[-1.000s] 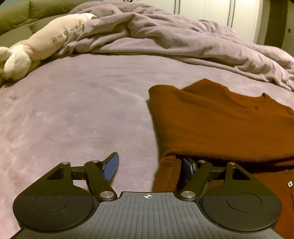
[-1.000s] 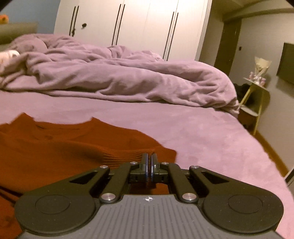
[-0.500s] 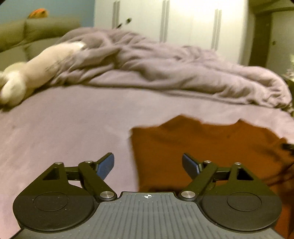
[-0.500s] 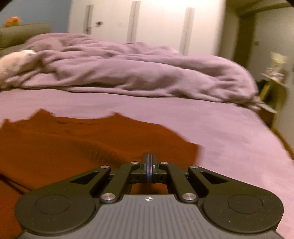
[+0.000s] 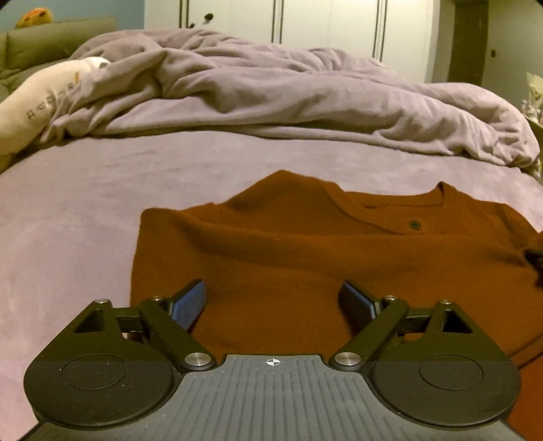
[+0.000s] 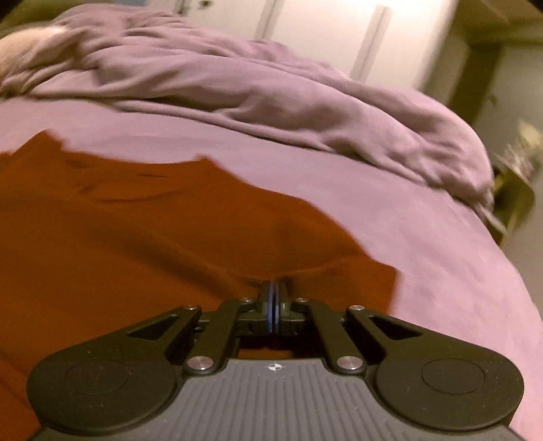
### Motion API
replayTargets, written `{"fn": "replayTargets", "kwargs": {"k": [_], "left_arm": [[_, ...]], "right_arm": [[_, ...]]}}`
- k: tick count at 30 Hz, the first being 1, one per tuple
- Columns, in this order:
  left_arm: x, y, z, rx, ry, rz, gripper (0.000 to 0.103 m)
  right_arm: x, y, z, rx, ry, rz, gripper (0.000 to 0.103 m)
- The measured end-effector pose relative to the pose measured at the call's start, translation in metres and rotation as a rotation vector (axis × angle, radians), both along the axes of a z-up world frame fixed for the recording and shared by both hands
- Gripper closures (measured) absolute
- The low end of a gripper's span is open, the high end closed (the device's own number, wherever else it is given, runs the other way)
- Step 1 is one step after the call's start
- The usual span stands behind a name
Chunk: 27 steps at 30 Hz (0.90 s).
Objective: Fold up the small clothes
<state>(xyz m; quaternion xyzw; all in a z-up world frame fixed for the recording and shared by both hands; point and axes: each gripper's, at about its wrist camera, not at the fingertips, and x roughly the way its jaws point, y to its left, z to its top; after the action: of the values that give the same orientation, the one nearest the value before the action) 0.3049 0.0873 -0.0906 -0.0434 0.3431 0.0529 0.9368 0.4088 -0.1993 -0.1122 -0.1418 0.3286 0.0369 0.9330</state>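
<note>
A rust-brown knit sweater [image 5: 305,251] with a dark button at its neck lies flat on the purple bed sheet [image 5: 85,203]. My left gripper [image 5: 271,288] hovers over the sweater's left half. Its jaws are still opening, and the blue pads [image 5: 188,302] stand far apart with nothing pinched between them. In the right wrist view the sweater [image 6: 135,237] fills the left side. My right gripper [image 6: 273,283] is shut near the sweater's right edge, and the knit puckers up into its tips.
A rumpled purple duvet [image 5: 288,91] is heaped across the far side of the bed. A cream plush toy [image 5: 30,108] lies at the far left. White wardrobe doors [image 5: 322,23] stand behind the bed. Bare sheet [image 6: 458,271] extends right of the sweater.
The left gripper swung right, from the sweater's left edge to over its body, and its jaws widened. The right gripper sank toward the sweater, and fabric now gathers at its shut tips.
</note>
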Motion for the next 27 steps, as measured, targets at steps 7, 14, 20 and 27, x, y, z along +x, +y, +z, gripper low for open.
{"fn": "replayTargets", "kwargs": {"k": [7,14,20,27], "left_arm": [[-0.030,-0.003,0.010,0.000,0.017,-0.024,0.012],[-0.045,-0.002,0.011,0.031,0.040,-0.077,0.008],[-0.087,-0.003,0.024,0.100,0.113,-0.098,0.008],[-0.198,0.019,0.023,0.053,0.176,-0.065,0.007]], "right_arm": [[-0.054,-0.026,0.029,0.245,0.023,0.050,0.102],[-0.075,-0.032,0.020,0.262,0.085,0.068,0.101],[-0.087,-0.027,0.032,0.127,0.116,0.049,0.101],[-0.219,-0.078,0.045,0.255,0.170,-0.093,0.064]]}}
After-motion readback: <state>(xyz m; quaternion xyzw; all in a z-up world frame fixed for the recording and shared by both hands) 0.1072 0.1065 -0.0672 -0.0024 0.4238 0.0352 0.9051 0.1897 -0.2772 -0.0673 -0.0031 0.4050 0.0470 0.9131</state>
